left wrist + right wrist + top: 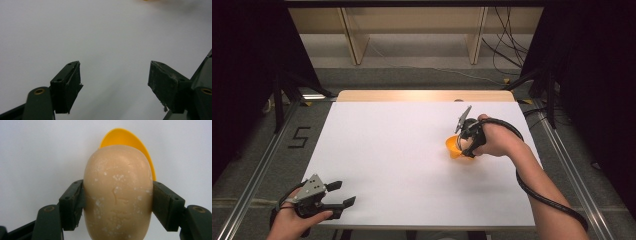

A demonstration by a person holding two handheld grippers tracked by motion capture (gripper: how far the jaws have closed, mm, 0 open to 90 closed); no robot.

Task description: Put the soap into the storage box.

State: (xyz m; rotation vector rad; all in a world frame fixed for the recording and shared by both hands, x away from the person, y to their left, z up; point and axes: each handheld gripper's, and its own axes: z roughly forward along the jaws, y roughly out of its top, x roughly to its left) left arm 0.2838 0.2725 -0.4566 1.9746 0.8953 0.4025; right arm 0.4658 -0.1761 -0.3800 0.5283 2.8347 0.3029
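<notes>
A pale tan, egg-shaped lump (118, 195), speckled with white, is clamped at its sides between the two pads of my right gripper (117, 202), which is shut on it. Right behind the lump lies a yellow-orange bowl (130, 141). In the high view that bowl (452, 146) rests on the right half of the white table (402, 165), with my right gripper (465, 142) against it, pointing left. My left gripper (343, 193) hovers near the table's front left corner. Its jaws stand wide apart with only bare table between them (115, 77).
A strip of bare wood (422, 95) runs along the table's far edge. Beyond it stand wooden shelf legs (354, 45) and loose cables (507, 50). Dark curtains close both sides. Metal rails (262, 165) flank the table; a black "5" (299, 136) marks the floor at the left.
</notes>
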